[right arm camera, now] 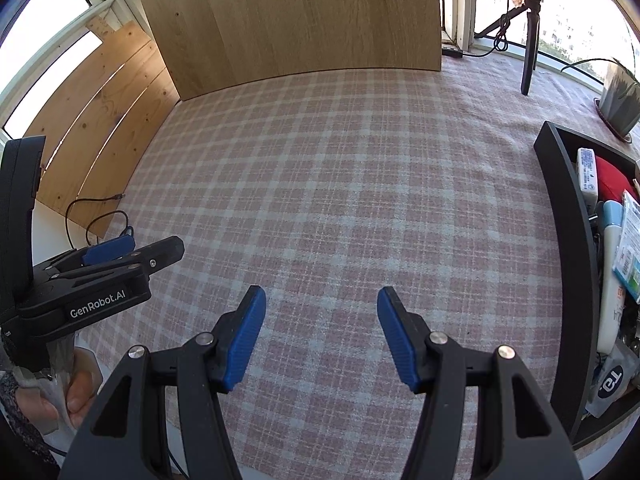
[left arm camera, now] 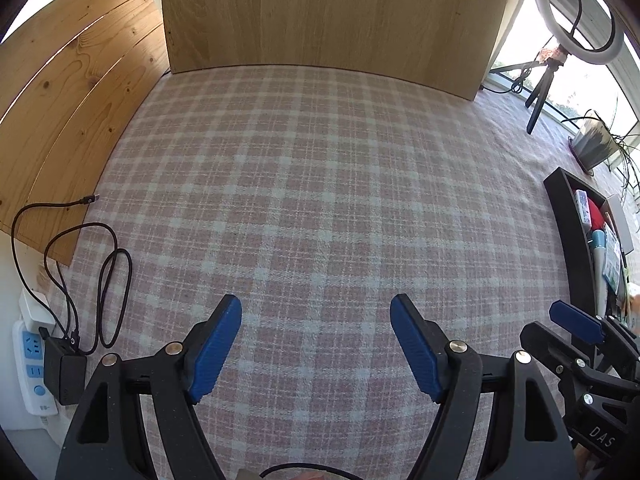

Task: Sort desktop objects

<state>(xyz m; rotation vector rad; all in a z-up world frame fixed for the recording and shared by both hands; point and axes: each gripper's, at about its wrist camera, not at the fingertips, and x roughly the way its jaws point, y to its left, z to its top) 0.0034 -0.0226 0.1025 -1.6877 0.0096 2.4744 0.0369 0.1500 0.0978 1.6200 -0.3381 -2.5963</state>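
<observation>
A black tray (right arm camera: pixel 560 216) stands at the right of the plaid tablecloth; it also shows in the left wrist view (left arm camera: pixel 568 232). It holds several items: a white packet (right arm camera: pixel 587 174), a red object (right arm camera: pixel 614 184), a white tube (right arm camera: pixel 612 280) and a blue-green packet (right arm camera: pixel 632 252). My left gripper (left arm camera: pixel 316 316) is open and empty above bare cloth. My right gripper (right arm camera: pixel 322 308) is open and empty above bare cloth, left of the tray. The left gripper also appears at the left edge of the right wrist view (right arm camera: pixel 132 254).
A wooden board (left arm camera: pixel 332 16) stands upright at the back. Black cables (left arm camera: pixel 100 264), a charger (left arm camera: pixel 64 372) and a white power strip (left arm camera: pixel 34 368) lie at the left. A ring light on a tripod (left arm camera: pixel 576 12) and a potted plant (left arm camera: pixel 596 142) stand at the back right.
</observation>
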